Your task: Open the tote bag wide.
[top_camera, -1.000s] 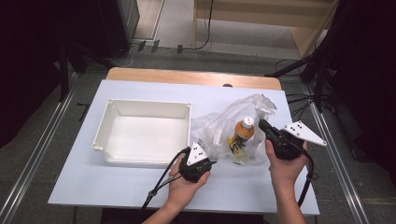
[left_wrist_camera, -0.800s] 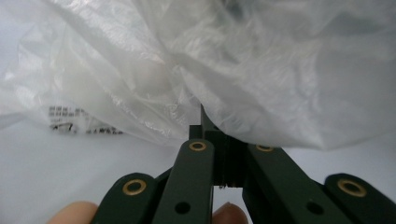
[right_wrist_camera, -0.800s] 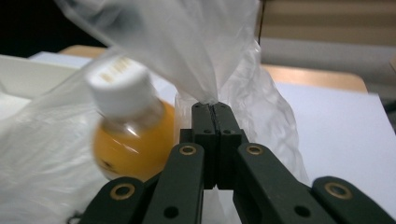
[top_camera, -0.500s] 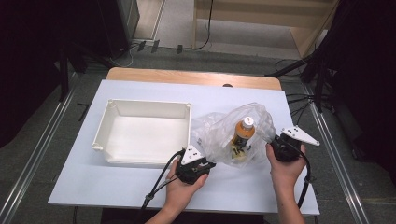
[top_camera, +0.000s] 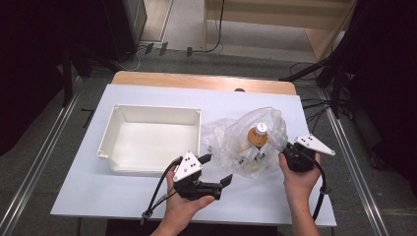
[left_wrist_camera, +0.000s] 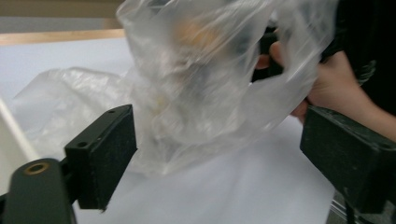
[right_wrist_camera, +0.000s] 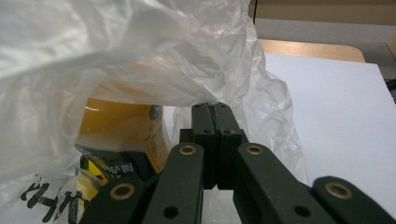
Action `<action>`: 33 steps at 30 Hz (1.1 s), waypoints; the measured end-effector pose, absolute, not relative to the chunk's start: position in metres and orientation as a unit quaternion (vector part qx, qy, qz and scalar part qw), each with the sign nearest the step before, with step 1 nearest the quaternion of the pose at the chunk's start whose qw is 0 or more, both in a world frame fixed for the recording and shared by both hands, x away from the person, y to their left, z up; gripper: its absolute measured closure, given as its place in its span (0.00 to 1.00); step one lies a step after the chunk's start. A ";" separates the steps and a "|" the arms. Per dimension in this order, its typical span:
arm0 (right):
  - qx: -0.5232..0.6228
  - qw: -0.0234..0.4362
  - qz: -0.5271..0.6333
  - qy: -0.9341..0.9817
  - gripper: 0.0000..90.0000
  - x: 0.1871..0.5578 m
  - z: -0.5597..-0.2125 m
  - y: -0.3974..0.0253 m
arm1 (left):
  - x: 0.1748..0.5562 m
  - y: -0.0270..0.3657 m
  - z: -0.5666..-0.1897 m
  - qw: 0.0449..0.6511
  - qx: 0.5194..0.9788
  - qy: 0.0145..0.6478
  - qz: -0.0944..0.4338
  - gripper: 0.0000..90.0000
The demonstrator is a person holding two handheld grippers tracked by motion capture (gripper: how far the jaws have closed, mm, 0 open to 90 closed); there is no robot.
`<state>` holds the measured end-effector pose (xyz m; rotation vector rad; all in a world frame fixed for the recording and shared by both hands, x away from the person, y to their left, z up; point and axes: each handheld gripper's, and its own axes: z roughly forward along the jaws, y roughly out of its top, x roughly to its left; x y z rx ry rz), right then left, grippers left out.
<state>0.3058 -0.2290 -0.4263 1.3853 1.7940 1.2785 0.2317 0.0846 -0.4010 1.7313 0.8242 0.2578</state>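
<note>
On the white table (top_camera: pixel 123 196) a clear plastic bag (top_camera: pixel 248 142) sits just right of an empty white tray (top_camera: pixel 150 140), with an orange-labelled bottle (top_camera: pixel 257 135) standing upright inside it beside some blurred packets. The right gripper (top_camera: pixel 287 153) is at the bag's right edge; in the right gripper view its jaws are pressed together with the film (right_wrist_camera: pixel 219 70) pinched between them, so it is clenched on the bag. The right hand (top_camera: pixel 297 174) holds it from below. The left gripper (top_camera: pixel 216 169), held by the left hand (top_camera: pixel 184 209), lies near the table's front edge just left of the bag, its jaws spread wide and grasping nothing; in the left gripper view the bag (left_wrist_camera: pixel 219 79) hangs ahead between them, apart from both pads.

Compared with half a second ago, the left gripper has drawn slightly back from the bag and its jaws have opened, while the right gripper has stayed at the bag's right side. The bag and bottle have barely shifted.
</note>
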 end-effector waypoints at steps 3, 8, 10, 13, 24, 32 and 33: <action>0.510 0.266 0.471 0.669 1.00 0.306 -0.428 -0.227 | 0.230 0.075 -0.387 0.567 0.739 0.345 0.113 0.10; 0.509 0.267 0.467 0.672 1.00 0.306 -0.431 -0.224 | 0.232 0.056 -0.369 0.571 0.736 0.338 0.131 0.09; 0.509 0.267 0.466 0.673 1.00 0.306 -0.432 -0.224 | 0.233 0.053 -0.368 0.567 0.739 0.338 0.135 0.08; 0.505 0.268 0.462 0.678 1.00 0.305 -0.433 -0.221 | 0.241 0.037 -0.373 0.545 0.751 0.341 0.151 0.07; 0.507 0.264 0.451 0.685 1.00 0.306 -0.441 -0.223 | 0.267 0.043 -0.409 0.502 0.761 0.380 0.155 0.93; 0.551 0.244 0.411 0.684 1.00 0.317 -0.456 -0.237 | 0.268 0.047 -0.452 0.440 0.791 0.404 0.134 1.00; 0.551 0.244 0.411 0.684 1.00 0.317 -0.456 -0.237 | 0.268 0.047 -0.452 0.440 0.791 0.404 0.134 1.00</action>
